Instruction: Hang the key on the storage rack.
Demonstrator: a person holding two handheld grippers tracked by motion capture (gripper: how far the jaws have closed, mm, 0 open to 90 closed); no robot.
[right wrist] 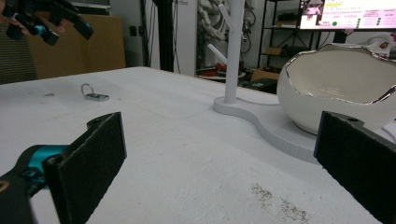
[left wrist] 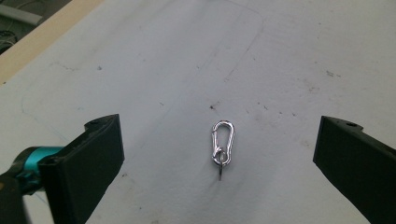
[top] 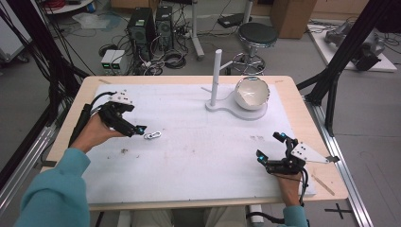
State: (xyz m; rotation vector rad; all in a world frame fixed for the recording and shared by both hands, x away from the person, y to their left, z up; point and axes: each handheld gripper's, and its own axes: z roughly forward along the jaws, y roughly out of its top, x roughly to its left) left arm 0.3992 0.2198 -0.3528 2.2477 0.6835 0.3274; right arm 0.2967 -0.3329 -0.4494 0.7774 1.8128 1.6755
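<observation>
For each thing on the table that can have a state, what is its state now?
Carabiner clip: lying flat on the mat, gate shut, not held.
Left claw: open, just above the clip, holding nothing.
Right claw: open, holding nothing.
Egg-shaped bowl: on the stand base, opening tilted, nothing seen inside.
Stand post: upright, nothing hung on it.

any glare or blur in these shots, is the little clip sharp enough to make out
High view: even light, soft, clip tiny but visible. Left gripper view: clip sharp, bright glints on the metal, near claw edges soft. Right gripper view: bowl rim shiny, the clip small and soft.
</observation>
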